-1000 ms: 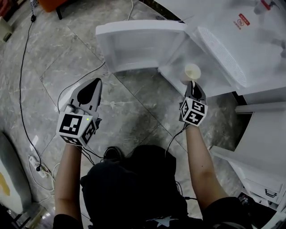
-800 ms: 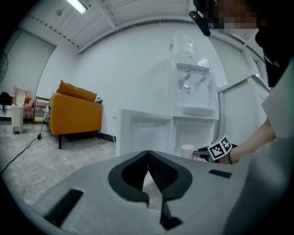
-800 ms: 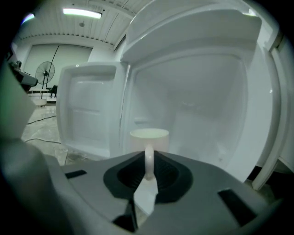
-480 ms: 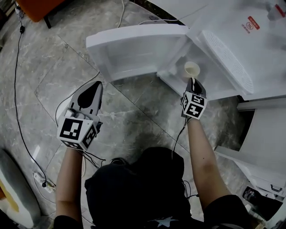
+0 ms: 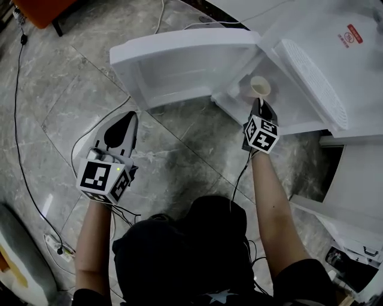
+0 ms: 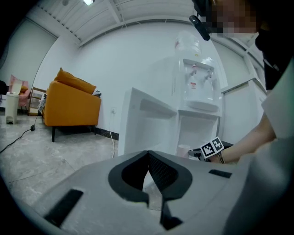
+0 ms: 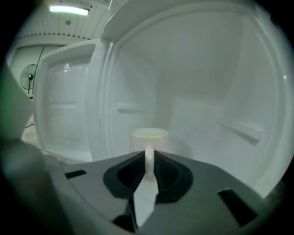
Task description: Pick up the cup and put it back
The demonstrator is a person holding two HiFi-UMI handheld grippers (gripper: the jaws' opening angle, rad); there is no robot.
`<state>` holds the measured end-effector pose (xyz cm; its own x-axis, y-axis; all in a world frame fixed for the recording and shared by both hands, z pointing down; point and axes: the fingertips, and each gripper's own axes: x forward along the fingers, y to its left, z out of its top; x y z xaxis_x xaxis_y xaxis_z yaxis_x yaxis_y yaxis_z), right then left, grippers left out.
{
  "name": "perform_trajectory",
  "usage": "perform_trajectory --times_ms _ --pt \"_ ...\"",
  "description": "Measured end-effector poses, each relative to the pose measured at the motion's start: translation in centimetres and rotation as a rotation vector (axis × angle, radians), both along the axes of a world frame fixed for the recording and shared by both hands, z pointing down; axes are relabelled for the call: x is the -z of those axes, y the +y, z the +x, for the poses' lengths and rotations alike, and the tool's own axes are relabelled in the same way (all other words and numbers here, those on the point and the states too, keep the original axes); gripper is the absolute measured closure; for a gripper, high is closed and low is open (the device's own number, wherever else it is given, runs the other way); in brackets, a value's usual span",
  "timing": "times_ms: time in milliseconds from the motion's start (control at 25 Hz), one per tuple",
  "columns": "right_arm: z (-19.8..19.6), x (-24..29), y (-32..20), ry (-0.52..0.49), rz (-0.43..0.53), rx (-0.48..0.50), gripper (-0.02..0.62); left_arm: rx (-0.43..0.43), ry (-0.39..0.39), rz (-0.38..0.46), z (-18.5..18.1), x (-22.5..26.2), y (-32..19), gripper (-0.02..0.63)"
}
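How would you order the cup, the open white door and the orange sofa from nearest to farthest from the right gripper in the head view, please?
1. The cup, its handle held in the right gripper.
2. The open white door, to the left.
3. The orange sofa, far top-left corner.

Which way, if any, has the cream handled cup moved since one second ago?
Yes. The cream handled cup, its handle in the right gripper, went slightly deeper into the open white cabinet, away from its front edge.

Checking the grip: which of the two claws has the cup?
The right claw, shut on the handle of the cup; the left claw is shut on nothing.
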<state>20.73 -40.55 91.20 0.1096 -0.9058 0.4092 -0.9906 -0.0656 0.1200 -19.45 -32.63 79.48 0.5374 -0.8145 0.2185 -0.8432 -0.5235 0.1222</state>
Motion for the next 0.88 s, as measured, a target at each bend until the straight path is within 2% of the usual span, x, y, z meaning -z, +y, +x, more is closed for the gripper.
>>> perform_trajectory --times_ms 200,760,880 --pt "0.2 -0.1 -0.8 -0.042 -0.002 -0.04 0.548 -0.012 -0.01 0.002 0.3 0.2 0.1 0.595" --pt "0.8 -1.0 -0.1 -0.022 -0.062 -0.043 0.529 -0.02 -0.022 0.007 1.0 0.5 1.1 0.595" --pt "0.6 -1.0 0.2 -0.032 -0.057 -0.028 0.472 -0.028 -0.025 0.016 1.1 0.9 1.1 0.595"
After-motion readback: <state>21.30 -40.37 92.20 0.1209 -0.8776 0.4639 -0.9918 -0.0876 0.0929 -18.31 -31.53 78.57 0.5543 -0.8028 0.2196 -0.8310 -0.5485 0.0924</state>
